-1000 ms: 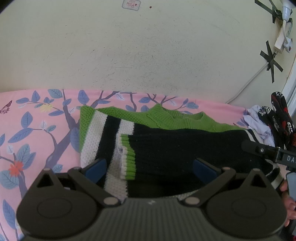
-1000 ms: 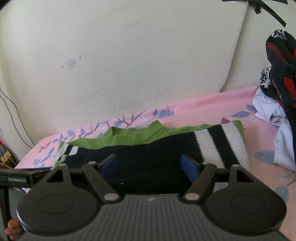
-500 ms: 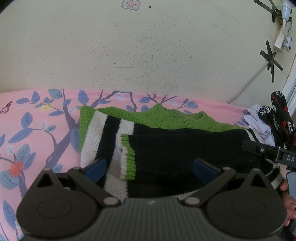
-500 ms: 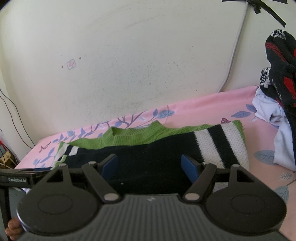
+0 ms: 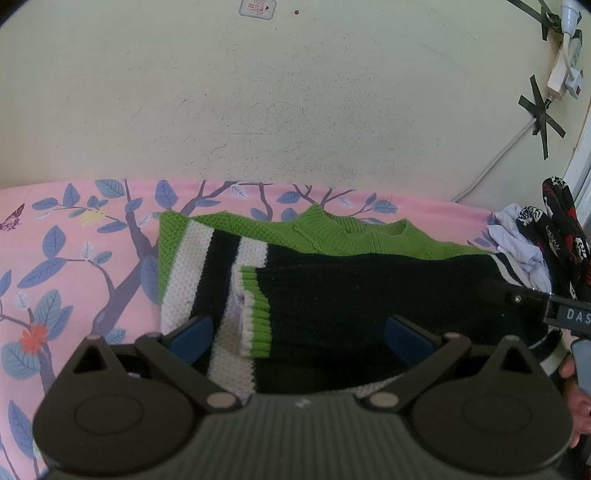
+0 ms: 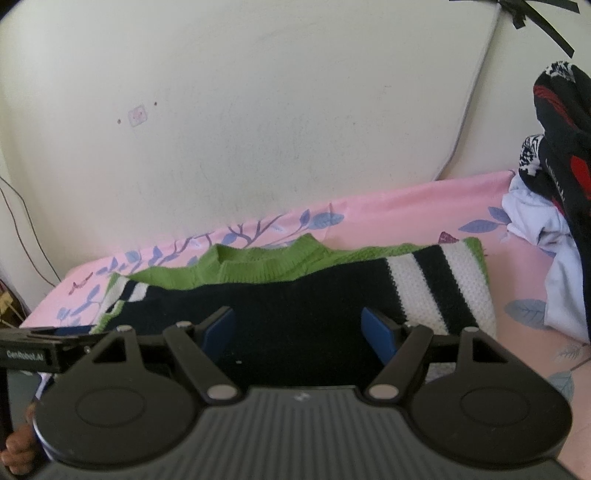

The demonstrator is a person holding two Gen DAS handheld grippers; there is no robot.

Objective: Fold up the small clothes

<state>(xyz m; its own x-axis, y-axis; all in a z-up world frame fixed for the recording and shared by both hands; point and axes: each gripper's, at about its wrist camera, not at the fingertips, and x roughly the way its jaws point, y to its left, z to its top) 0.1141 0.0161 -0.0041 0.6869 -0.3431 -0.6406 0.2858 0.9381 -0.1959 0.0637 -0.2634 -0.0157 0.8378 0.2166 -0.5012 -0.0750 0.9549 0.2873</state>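
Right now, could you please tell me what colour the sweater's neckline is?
Green; the sweater's neckline shows best in the left wrist view.

Chunky knitted sweater (image 5: 332, 291) (matt wool)

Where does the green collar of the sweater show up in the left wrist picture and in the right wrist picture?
Left wrist view: the green collar sits right of centre, just above the black band of the sweater.
Right wrist view: the green collar sits left of centre, beyond the same black band.
Shared landmark: the small sticker on the wall, top centre in the left view, upper left in the right view.
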